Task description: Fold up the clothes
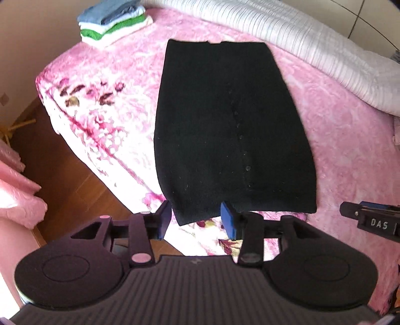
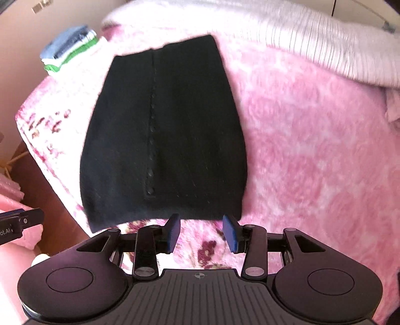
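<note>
Black knit garment [image 1: 225,125], already folded into a long narrow panel, lies flat on the pink floral bedspread [image 1: 337,150] of the bed. Its long axis runs straight away from both tongs toward the white ribbed quilt [image 1: 300,37] at the far side. A line of small buttons runs lengthwise down it. Its near short hem lies just ahead of both sets of pads, so the garment sits directly in front of the tongs and below them.

Left tongs [image 1: 197,220] stand partly open and grip nothing; the hem's near left corner shows in the gap between the blue pads, but they do not press on it. Right tongs [image 2: 201,232] are likewise partly open and empty, framing bare bedspread just short of the hem's right part.

Each hand is about equally near, one to each end of that near hem. My judgement is that the next fold would carry this hem lengthwise toward the far edge.

A stack of folded clothes [image 1: 112,22] sits at the bed's far left corner, well apart.
</note>
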